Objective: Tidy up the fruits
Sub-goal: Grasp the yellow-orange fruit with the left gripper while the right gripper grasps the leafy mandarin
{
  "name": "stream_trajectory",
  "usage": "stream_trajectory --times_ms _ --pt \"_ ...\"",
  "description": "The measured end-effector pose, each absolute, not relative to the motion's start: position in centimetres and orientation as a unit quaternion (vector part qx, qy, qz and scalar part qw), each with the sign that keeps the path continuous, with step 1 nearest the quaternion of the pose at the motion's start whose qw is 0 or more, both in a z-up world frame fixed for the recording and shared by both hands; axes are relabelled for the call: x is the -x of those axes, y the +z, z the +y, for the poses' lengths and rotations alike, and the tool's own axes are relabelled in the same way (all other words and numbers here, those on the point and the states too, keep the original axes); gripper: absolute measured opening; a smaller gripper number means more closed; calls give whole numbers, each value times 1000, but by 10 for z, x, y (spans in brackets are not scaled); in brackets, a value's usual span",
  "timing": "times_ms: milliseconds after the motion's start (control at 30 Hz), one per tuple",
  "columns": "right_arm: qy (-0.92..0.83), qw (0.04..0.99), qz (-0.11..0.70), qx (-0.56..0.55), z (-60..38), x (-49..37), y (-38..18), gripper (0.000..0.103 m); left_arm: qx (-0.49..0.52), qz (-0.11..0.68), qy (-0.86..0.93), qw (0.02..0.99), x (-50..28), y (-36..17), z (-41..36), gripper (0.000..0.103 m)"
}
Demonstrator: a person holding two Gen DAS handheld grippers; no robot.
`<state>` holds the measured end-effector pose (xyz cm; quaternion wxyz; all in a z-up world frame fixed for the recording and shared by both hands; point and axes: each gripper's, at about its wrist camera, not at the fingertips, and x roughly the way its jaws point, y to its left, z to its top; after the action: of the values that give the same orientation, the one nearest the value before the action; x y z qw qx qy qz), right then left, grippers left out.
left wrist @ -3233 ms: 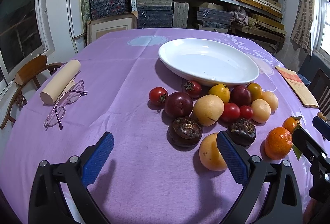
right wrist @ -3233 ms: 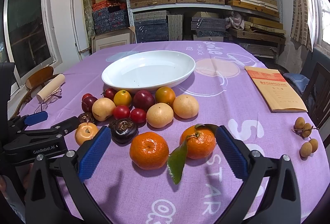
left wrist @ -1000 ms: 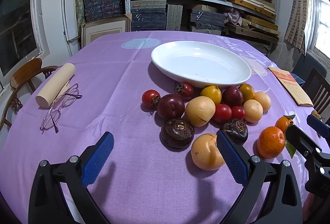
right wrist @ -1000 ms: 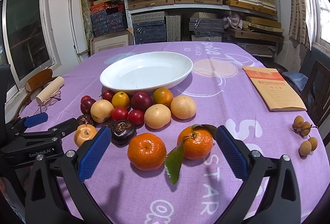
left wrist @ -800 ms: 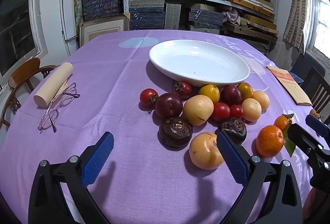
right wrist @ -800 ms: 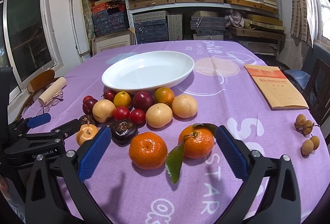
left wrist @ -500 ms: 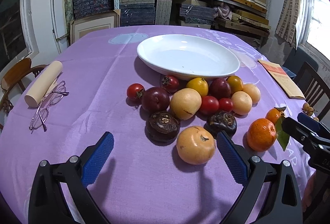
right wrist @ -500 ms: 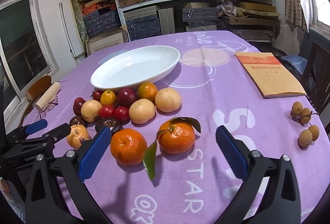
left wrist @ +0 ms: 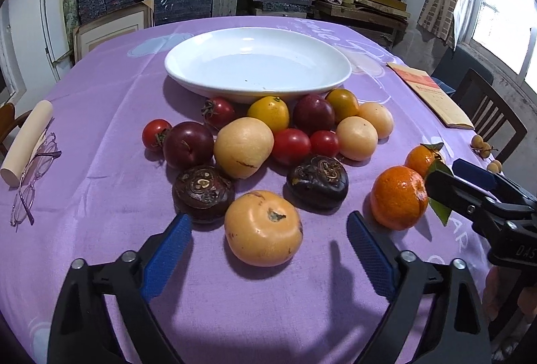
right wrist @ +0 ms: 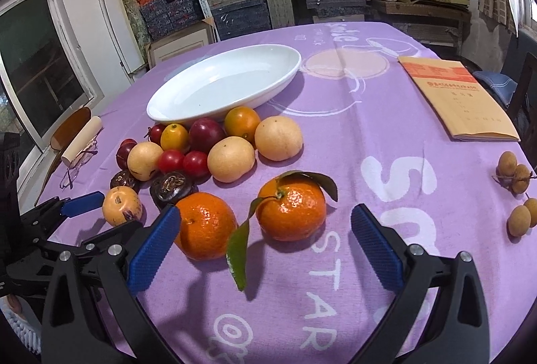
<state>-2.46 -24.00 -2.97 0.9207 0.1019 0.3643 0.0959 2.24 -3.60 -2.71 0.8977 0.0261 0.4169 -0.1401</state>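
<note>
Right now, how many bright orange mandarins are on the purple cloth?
2. One mandarin with leaves lies between the right gripper's open fingers. A leafless mandarin sits just beside its left finger. None seems hidden, though the fruit pile could cover something.

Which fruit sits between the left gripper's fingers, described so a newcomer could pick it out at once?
Start at the white plate on the purple tablecloth, then follow the fruit pile to its near edge. The pale orange persimmon lies alone between two dark, wrinkled fruits, framed by the open left gripper, untouched. It is the biggest, squat, with a dry brown calyx scar on top.
</note>
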Motion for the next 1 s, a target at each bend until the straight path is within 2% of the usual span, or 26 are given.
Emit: stream_trajectory --times_ms 233,333,533,567,633,1000 --pt "101 921 357 -122 -248 27 -28 99 -4 421 -135 897 -24 -25 -24 81" --pt "102 921 356 -123 -249 27 -28 99 3 421 -136 897 -22 -24 -20 73" --pt "98 921 355 -127 -251 28 -28 99 20 421 -141 896 -19 -22 -15 65" --pt "98 921 354 -128 -251 28 -28 99 20 420 -142 896 -18 -22 -15 61" --pt "98 921 354 -128 -251 28 -28 99 19 421 -155 893 -17 -22 -18 44" --pt "97 921 352 -132 -253 28 -28 99 17 406 -149 901 -8 -18 -14 44"
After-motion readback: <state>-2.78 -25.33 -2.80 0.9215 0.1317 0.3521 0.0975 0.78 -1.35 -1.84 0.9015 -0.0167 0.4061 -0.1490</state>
